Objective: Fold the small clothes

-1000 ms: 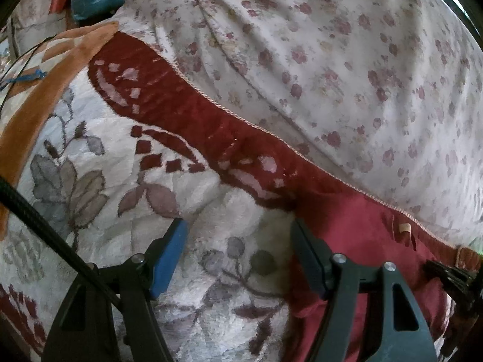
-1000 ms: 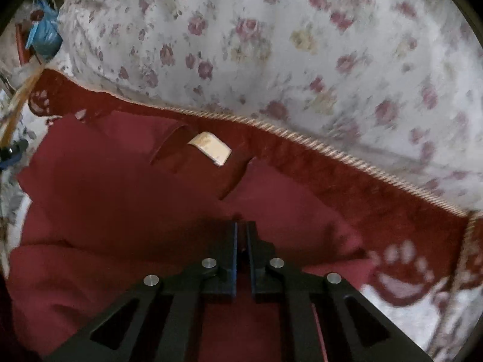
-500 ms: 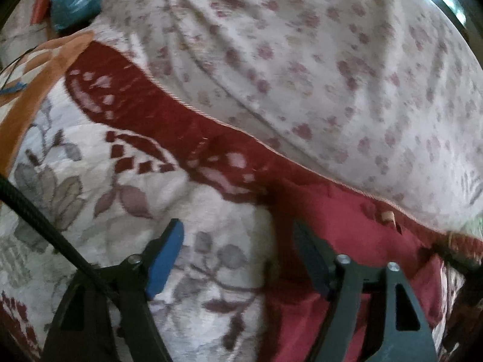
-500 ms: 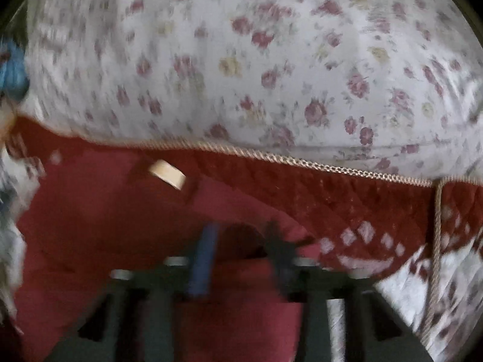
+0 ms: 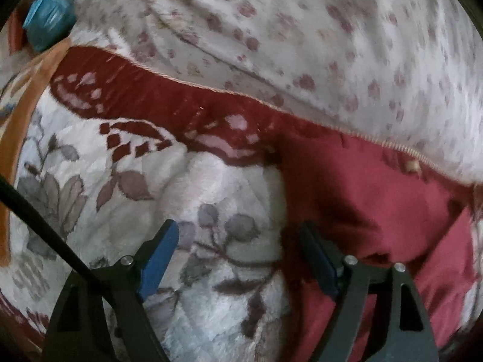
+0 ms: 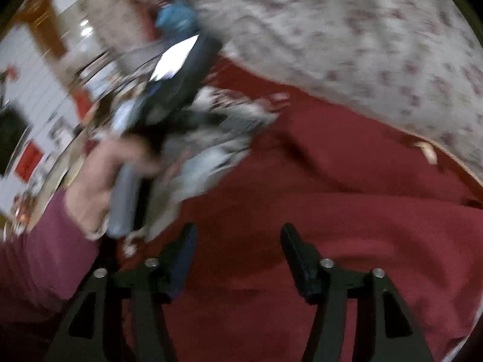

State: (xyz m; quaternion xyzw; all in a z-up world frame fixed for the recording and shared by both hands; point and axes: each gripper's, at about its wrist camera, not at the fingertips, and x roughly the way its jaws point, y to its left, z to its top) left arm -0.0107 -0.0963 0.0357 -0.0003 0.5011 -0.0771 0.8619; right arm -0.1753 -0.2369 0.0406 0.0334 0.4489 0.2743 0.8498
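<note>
A dark red garment (image 5: 371, 211) with a small tan label (image 5: 412, 166) lies on a plush floral blanket (image 5: 211, 187). My left gripper (image 5: 238, 235) is open and empty, straddling the garment's left edge, its right finger over the red cloth. In the right wrist view the same garment (image 6: 317, 211) fills the lower frame with its label (image 6: 427, 150) at the right. My right gripper (image 6: 238, 241) is open and empty above it. The view is motion-blurred.
A white quilt with pink flowers (image 5: 302, 45) rises behind the garment. A blue bag (image 5: 45, 21) sits at the far left. In the right wrist view the person's left hand (image 6: 99, 181) holds the other gripper's handle (image 6: 169, 90) at the left.
My right gripper has opened, letting go of the red garment, and swung left and back. My left gripper stayed open and drew back a little.
</note>
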